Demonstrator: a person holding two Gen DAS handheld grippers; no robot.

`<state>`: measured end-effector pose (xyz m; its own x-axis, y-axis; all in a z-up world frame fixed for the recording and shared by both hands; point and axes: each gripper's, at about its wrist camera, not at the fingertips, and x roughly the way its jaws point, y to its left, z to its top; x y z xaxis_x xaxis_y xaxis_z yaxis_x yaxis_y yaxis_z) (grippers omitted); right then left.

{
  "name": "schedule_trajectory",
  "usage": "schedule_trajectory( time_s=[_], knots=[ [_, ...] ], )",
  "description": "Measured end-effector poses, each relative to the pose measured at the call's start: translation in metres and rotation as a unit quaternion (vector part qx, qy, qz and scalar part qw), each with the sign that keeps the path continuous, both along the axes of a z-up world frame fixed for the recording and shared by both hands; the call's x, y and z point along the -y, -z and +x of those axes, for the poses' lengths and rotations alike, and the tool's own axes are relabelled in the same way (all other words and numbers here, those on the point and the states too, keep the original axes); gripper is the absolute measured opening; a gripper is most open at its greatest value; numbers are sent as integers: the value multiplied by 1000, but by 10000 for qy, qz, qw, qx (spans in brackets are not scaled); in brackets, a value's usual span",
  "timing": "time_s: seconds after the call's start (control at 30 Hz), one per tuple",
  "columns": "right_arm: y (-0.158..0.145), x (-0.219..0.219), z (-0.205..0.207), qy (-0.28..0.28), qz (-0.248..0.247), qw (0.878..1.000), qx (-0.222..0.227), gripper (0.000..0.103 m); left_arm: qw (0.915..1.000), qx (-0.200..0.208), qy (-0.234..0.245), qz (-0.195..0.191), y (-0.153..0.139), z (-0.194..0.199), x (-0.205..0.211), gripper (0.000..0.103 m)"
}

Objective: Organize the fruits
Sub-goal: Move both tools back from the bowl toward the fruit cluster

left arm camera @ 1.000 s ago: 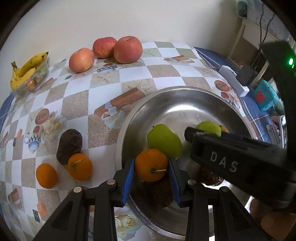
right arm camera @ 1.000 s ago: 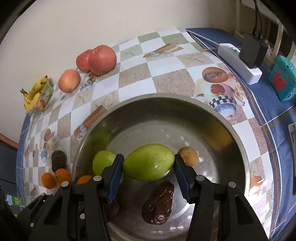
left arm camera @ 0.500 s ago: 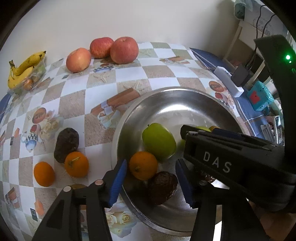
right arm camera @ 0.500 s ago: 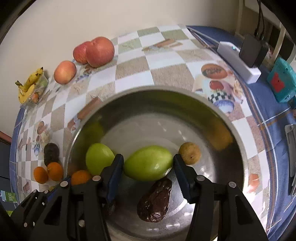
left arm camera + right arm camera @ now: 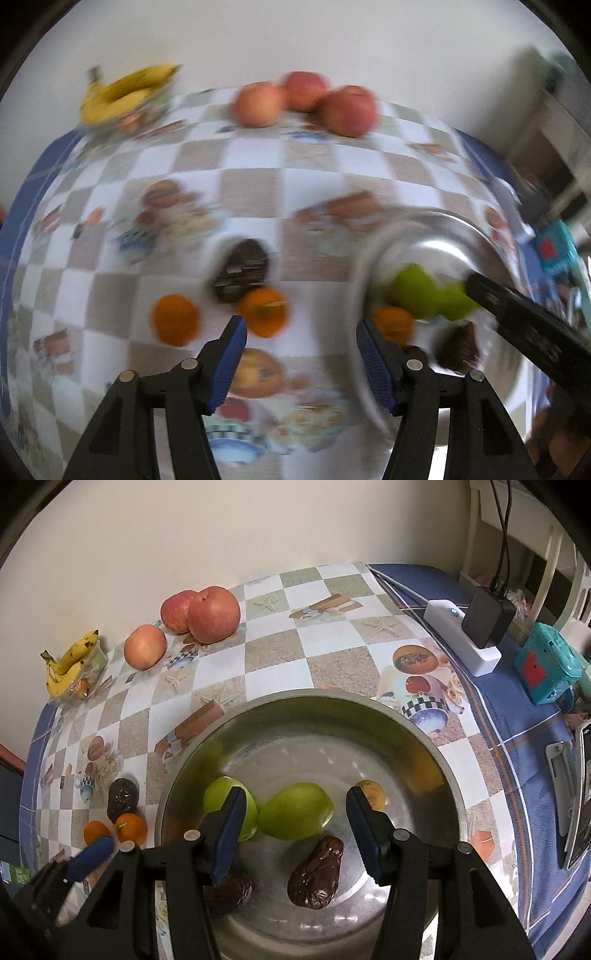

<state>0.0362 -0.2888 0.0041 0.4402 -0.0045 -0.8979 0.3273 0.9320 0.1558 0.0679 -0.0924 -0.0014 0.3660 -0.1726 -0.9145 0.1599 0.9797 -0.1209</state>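
A steel bowl holds two green fruits, a small brown fruit and dark wrinkled fruits. My right gripper is open above the bowl, its jaws on either side of one green fruit without touching it. My left gripper is open and empty over the tablecloth left of the bowl; the view is blurred. Just ahead of it lie two oranges and a dark fruit. An orange lies in the bowl.
Three red apples and a banana bunch lie at the table's far edge by the wall. A white power strip with a black adapter, a teal box and a phone stand on the blue cloth at right.
My right gripper opened and let go of the green fruit, which now lies in the bowl. My left gripper swung left from the bowl to the oranges on the table.
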Motion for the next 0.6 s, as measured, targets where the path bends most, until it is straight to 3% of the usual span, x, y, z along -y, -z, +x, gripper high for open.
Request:
schedule_trajectory(
  time_s=[0.13, 0.23, 0.3, 0.43, 0.6],
  knots=[
    [0, -12, 2, -166, -70, 9998, -16, 58, 9978, -9, -664, 28, 1, 11, -39, 86],
    [-1, -25, 3, -337, -162, 9993, -11, 80, 9935, 62, -1139, 11, -2, 15, -68, 103],
    [-2, -33, 4, -446, -193, 9988, 29, 85, 9899, 150, -1411, 51, -5, 17, -84, 103],
    [-7, -54, 5, -650, -244, 9972, 271, 86, 9837, 258, -1780, 60, -6, 19, -112, 103],
    [-11, -84, 11, -1056, 84, 9932, 479, 86, 9813, 333, -1897, -65, -5, 21, -129, 103]
  ],
)
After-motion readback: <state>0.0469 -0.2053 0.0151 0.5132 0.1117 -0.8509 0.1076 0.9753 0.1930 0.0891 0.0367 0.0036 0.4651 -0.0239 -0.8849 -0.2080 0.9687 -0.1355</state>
